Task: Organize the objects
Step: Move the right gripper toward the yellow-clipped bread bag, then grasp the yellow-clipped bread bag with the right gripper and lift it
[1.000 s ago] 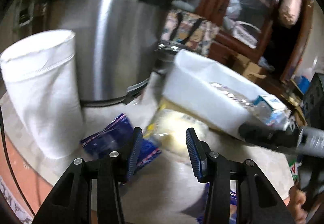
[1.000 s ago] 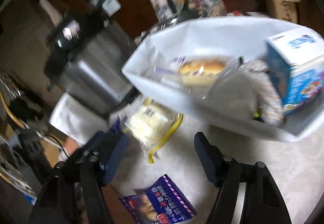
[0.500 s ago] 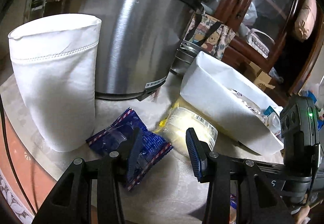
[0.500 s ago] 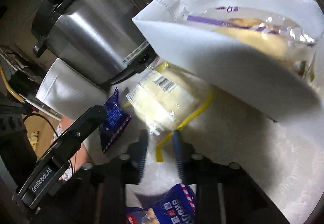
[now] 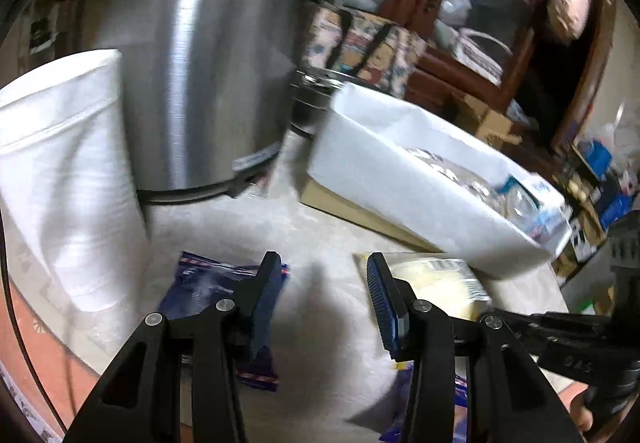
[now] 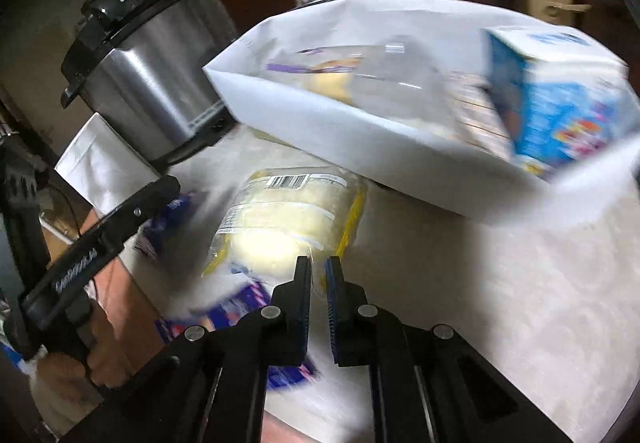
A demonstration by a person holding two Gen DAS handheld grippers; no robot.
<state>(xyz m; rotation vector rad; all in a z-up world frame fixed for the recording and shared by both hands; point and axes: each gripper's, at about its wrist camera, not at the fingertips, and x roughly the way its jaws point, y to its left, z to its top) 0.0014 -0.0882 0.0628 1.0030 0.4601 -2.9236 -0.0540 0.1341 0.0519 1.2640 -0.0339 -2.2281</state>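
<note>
Yellow-trimmed clear food bag (image 6: 288, 219) pinched at its near edge by right gripper (image 6: 318, 283) — left gripper (image 5: 320, 299) apart, empty, over tabletop (image 5: 320, 243).

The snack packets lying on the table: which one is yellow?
The clear packet of pale yellow food with a barcode, beside the white bin. The other loose packets are dark blue with red-and-white edges.

Both wrist views look down, close, sharing the yellow bag (image 5: 436, 285).
</note>
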